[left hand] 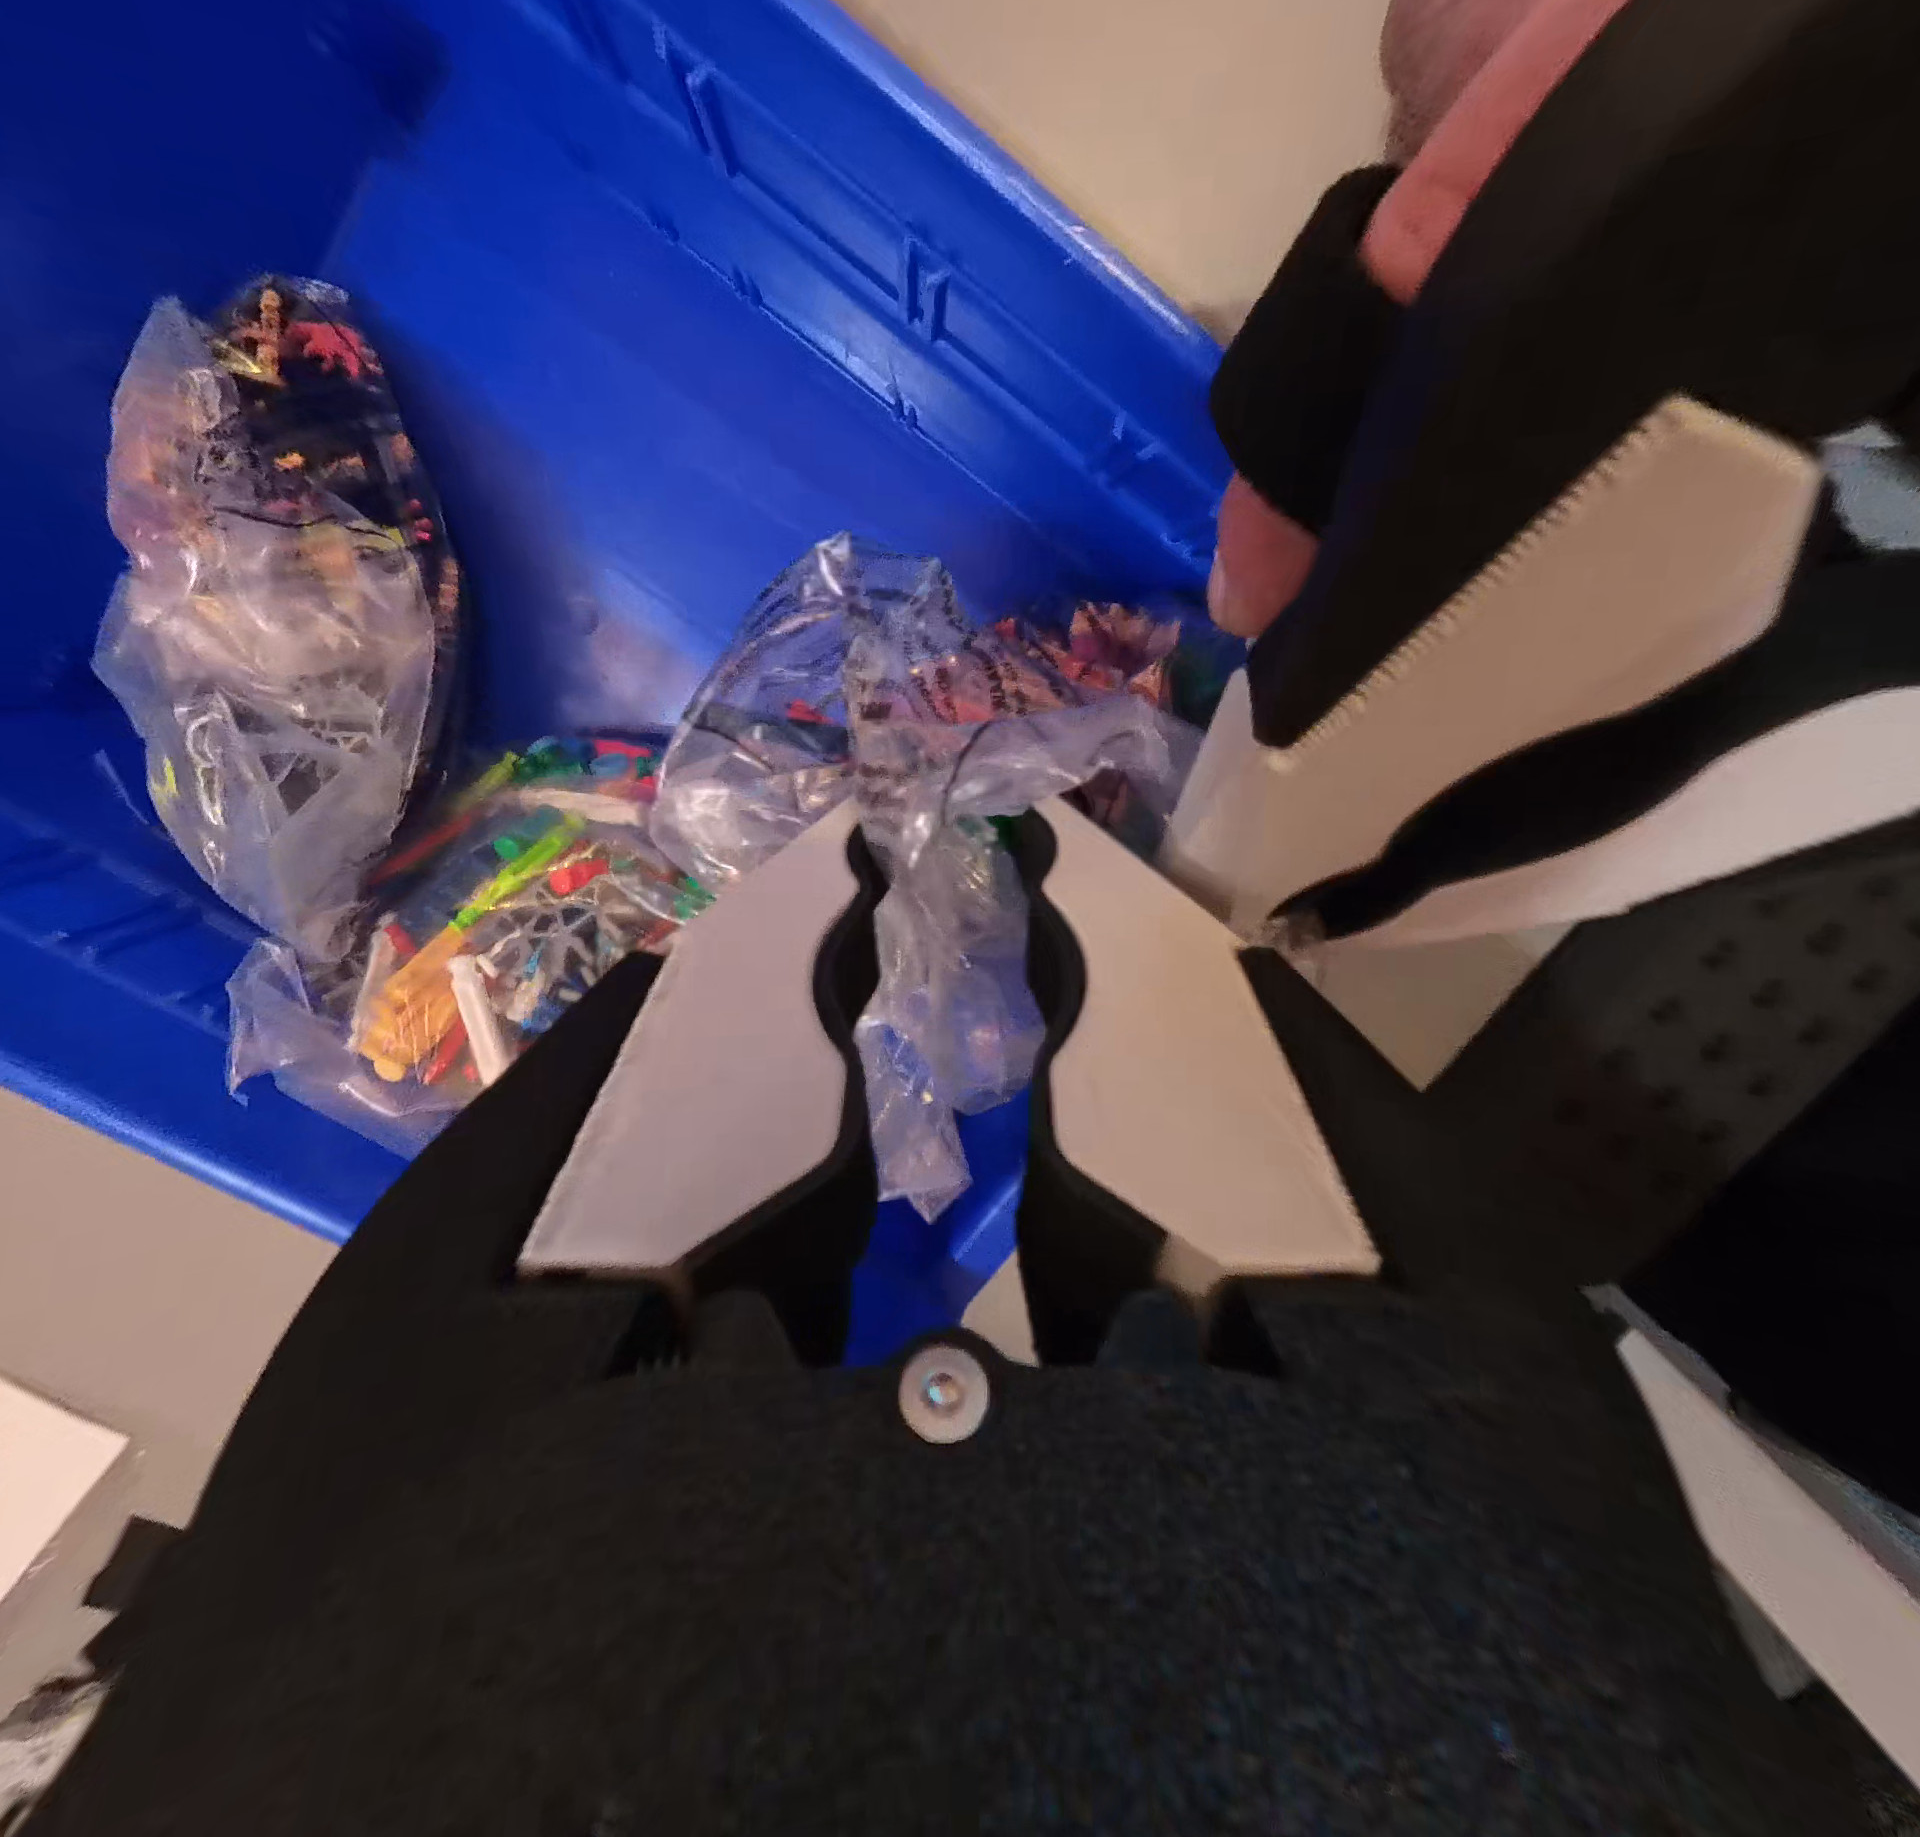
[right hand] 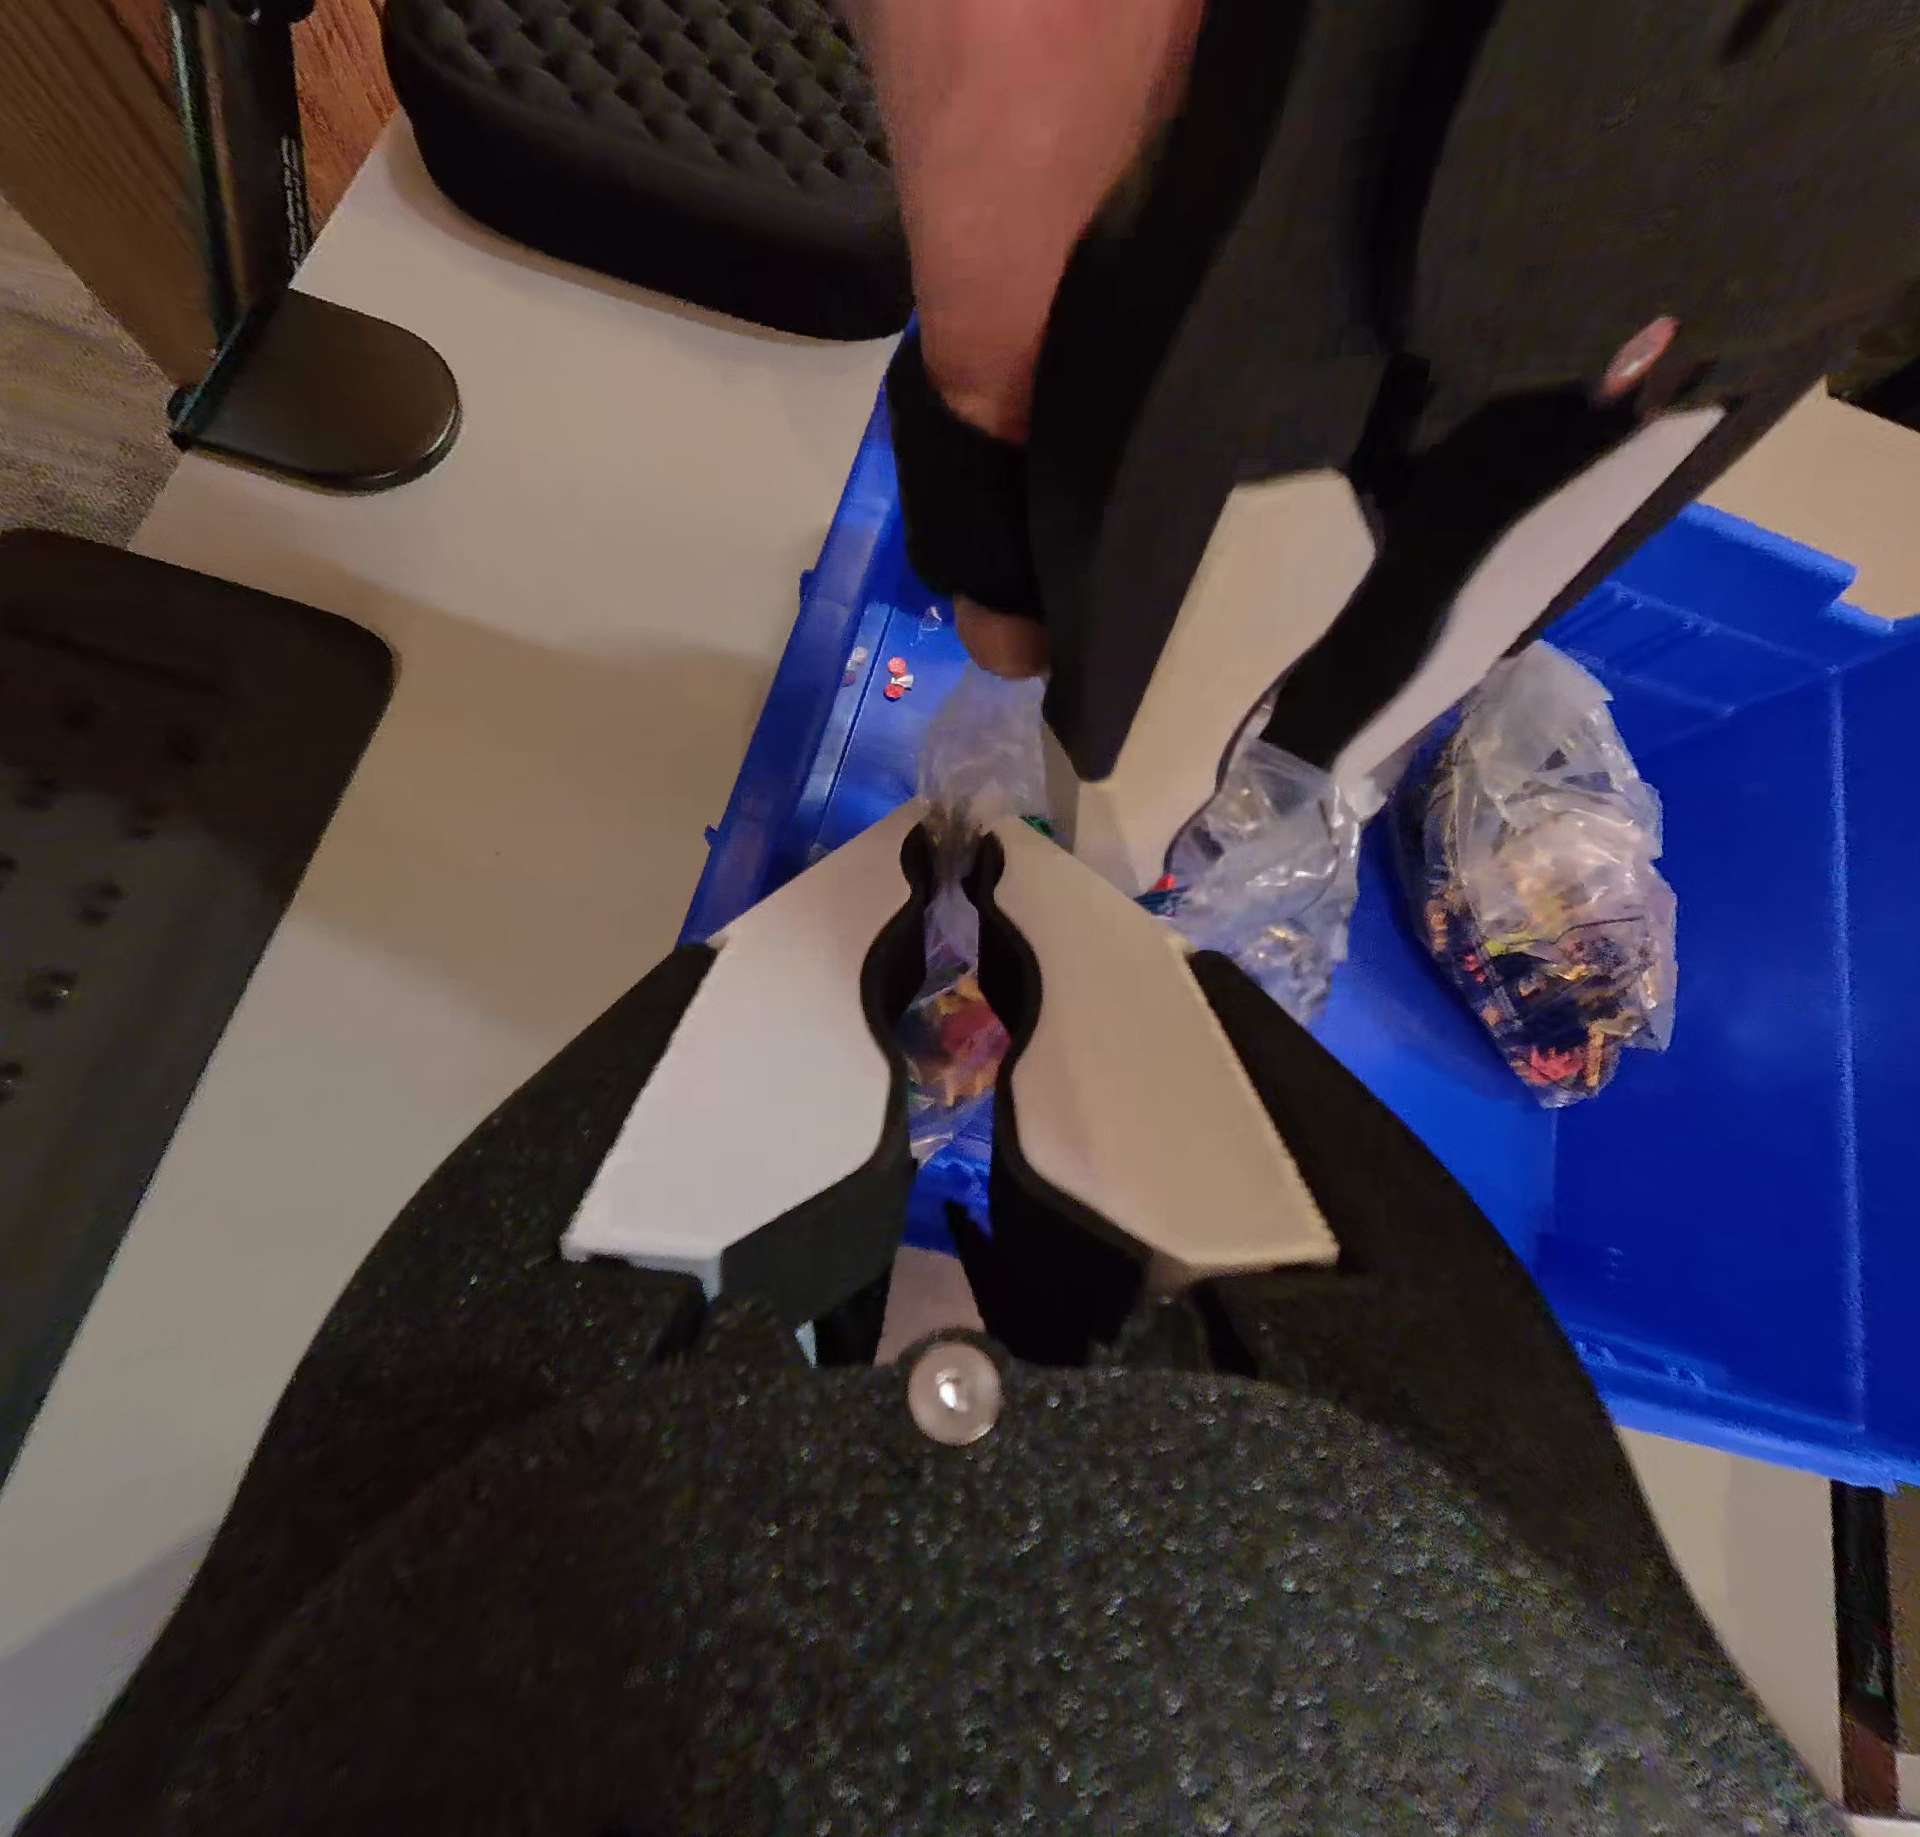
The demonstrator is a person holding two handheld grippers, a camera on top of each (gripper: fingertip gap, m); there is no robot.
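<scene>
A blue plastic bin [left hand: 623,281] holds clear bags of small colourful parts. My left gripper [left hand: 945,821] hangs over the bin's near corner with its fingers apart. The crumpled neck of a clear bag [left hand: 831,686] stands loosely between its pads. My right gripper [right hand: 951,842] is shut on the thin clear film of a bag [right hand: 982,738], and colourful pieces show through below its tips. In the left wrist view the right gripper [left hand: 1262,930] shows pinched on a scrap of film. The left gripper [right hand: 1216,759] shows in the right wrist view, held by a hand [right hand: 1018,177].
Two more bags lie in the bin: a dark-filled one [left hand: 281,592] and one with bright sticks [left hand: 468,956]. A few loose red pieces [right hand: 896,681] lie in the bin. On the white table [right hand: 540,644] are black foam pads [right hand: 644,125] and a black stand [right hand: 312,385]. The gap from one gripper's tips to the other's is roughly 4 cm.
</scene>
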